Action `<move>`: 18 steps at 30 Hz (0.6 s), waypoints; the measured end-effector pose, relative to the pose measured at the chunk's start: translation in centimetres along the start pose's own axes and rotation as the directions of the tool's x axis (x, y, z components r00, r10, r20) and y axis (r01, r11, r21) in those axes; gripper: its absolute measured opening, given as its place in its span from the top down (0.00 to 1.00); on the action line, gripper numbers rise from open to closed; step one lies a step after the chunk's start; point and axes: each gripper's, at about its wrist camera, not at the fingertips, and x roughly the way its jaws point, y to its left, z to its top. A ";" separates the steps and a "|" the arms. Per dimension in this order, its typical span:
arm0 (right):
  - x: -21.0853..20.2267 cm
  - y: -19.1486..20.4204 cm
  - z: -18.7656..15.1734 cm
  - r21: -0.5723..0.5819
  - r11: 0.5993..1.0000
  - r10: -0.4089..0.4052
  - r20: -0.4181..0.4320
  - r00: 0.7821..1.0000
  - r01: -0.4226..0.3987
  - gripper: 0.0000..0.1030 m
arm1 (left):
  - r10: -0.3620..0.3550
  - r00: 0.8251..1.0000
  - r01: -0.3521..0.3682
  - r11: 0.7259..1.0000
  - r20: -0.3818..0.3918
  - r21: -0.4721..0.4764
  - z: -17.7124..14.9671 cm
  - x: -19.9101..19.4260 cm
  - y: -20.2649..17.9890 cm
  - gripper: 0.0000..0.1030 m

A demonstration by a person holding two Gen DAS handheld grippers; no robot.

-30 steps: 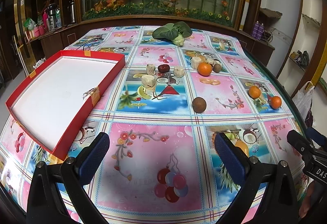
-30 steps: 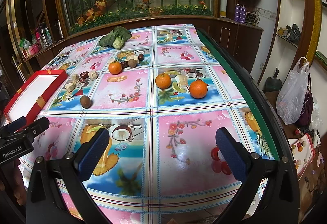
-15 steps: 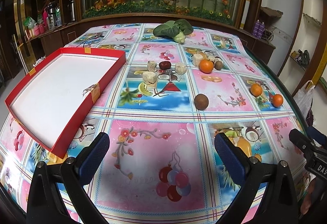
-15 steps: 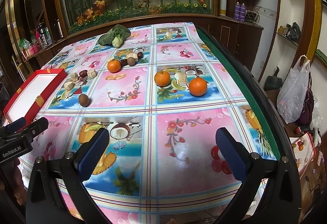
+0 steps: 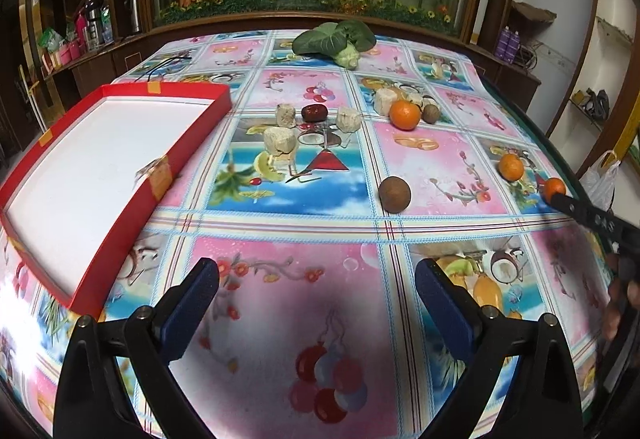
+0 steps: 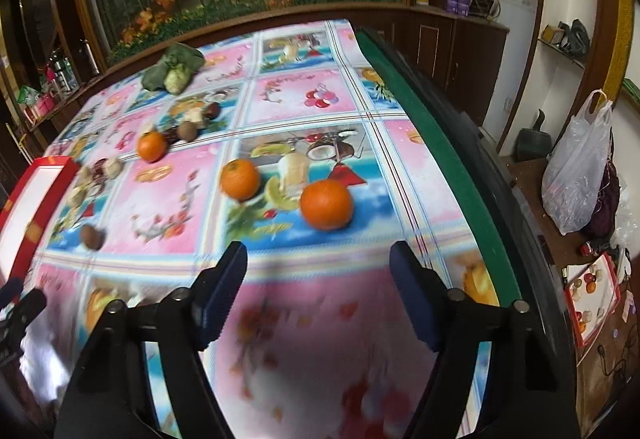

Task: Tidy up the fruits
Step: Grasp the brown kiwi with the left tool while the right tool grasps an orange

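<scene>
— Just ahead of the right gripper (image 6: 318, 293): nearest orange (image 6: 326, 203), on the tablecloth near the green table edge (image 6: 448, 175). Jaws just narrowed to roughly half gape, nothing between them.
— Step in hand, probably: reaching for that orange. Left gripper (image 5: 316, 309)?
— Wide open, empty, hanging over the cloth beside the red tray (image 5: 120, 223).
— Next: straddle the orange, pinch gently, carry over to the tray. Round fruit, likely to roll if nudged.
</scene>
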 end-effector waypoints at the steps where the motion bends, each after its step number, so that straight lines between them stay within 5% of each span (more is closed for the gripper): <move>1: 0.5 -0.1 0.3 0.003 1.000 0.002 -0.009 1.000 -0.002 0.39 | 0.002 1.000 -0.002 1.000 -0.003 0.007 0.2 0.3 -0.3 0.05; 5: 1.5 -0.4 1.3 0.006 1.000 -0.011 -0.012 1.000 0.011 0.44 | -0.007 1.000 0.007 1.000 -0.014 0.023 1.1 1.1 -1.5 0.05; 7: 1.9 -0.5 1.4 0.003 1.000 -0.001 -0.018 1.000 0.001 0.67 | -0.003 1.000 0.003 0.999 -0.017 0.038 1.8 1.8 -2.5 0.05; 14: 1.9 -0.8 1.2 0.002 1.000 0.017 0.004 1.000 -0.017 0.67 | -0.018 0.996 0.021 0.999 -0.087 0.039 3.4 5.1 -4.5 0.29; 17: 1.9 -1.1 1.3 0.015 0.999 0.034 0.005 0.999 -0.034 0.67 | 0.028 0.997 -0.024 0.998 -0.068 0.054 3.3 5.2 -4.7 0.57; 18: 2.0 -1.1 1.3 0.017 0.999 0.036 0.006 0.999 -0.036 0.67 | 0.024 0.998 -0.021 0.998 -0.065 0.053 3.3 5.0 -4.6 0.77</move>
